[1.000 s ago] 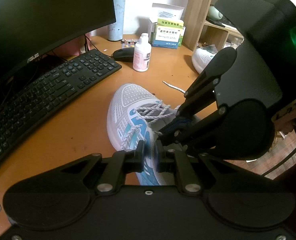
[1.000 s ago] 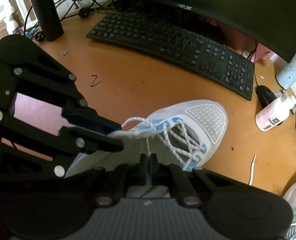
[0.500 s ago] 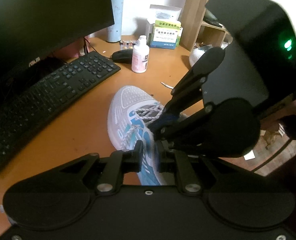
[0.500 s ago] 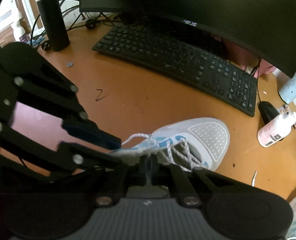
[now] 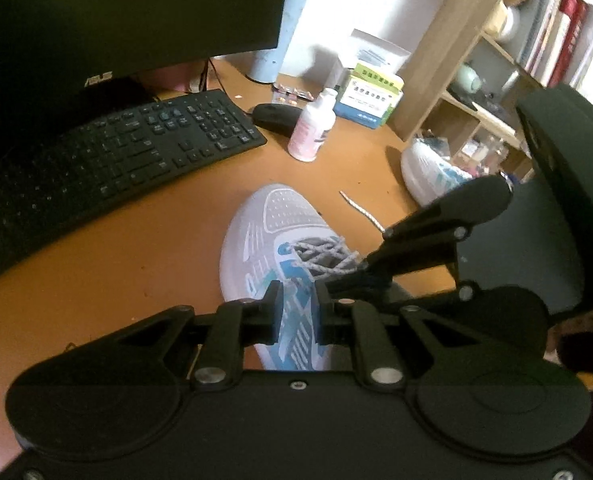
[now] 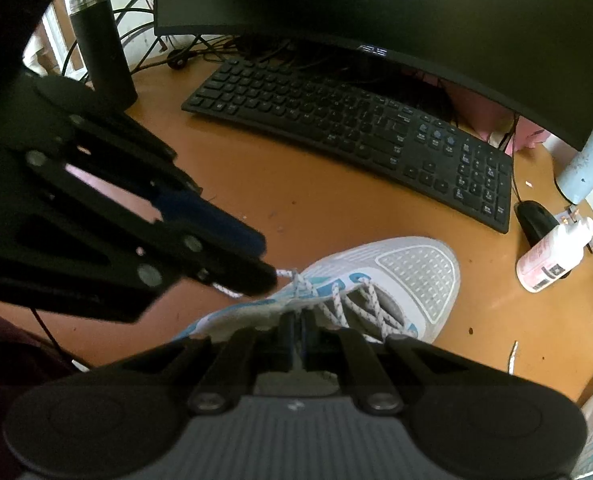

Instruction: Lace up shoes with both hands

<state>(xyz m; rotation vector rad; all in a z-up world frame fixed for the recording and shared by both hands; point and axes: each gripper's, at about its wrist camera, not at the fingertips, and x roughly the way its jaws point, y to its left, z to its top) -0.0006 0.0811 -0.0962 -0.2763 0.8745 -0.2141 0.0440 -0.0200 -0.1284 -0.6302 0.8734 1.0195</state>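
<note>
both grippers (image 6: 298, 330) tilted over shoe (image 6: 412, 276)

2 shoes (image 5: 272, 240) (image 5: 428, 172), 2 flasks (image 6: 102, 48) (image 5: 280, 32), 1 kbd (image 5: 108, 156).

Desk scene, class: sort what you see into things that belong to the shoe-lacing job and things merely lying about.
Belonging to the job:
white and blue mesh trainer
speckled white shoelace
left gripper
right gripper

Just lying about:
black keyboard
black mouse
pink-labelled white bottle
black flask
</note>
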